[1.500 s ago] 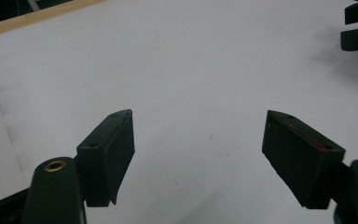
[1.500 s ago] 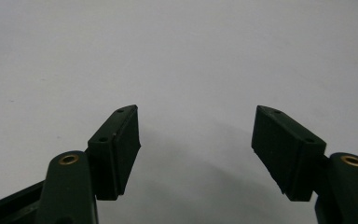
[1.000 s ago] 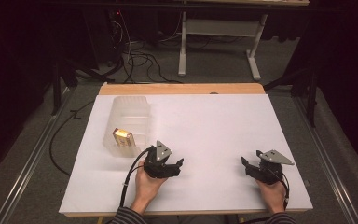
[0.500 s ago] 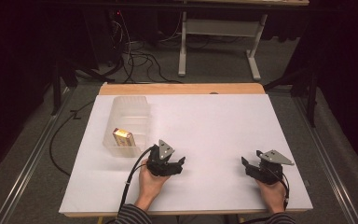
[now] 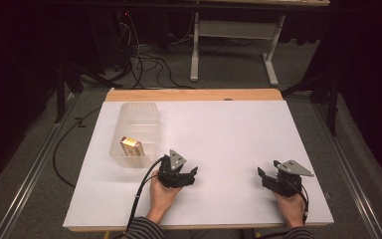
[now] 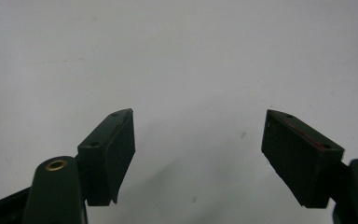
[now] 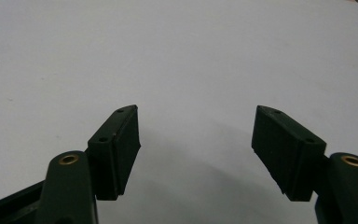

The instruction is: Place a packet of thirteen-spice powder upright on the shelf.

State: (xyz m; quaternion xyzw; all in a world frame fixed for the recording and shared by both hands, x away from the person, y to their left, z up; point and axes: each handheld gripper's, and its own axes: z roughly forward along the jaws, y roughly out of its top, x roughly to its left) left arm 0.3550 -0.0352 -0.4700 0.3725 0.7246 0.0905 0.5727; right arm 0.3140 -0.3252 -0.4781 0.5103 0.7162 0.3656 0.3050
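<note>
My left gripper (image 5: 185, 175) and right gripper (image 5: 267, 178) rest on the worktop (image 5: 229, 134), fingers spread, empty. The small box (image 5: 130, 145) sits inside the clear bin (image 5: 135, 130) — probably light, stiff; I'd pinch its long sides.

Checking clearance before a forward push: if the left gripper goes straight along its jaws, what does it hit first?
Probably nothing: ahead of the open left gripper lies bare white table. The clear bin with the small box sits off to its left, apparently outside that line.
</note>
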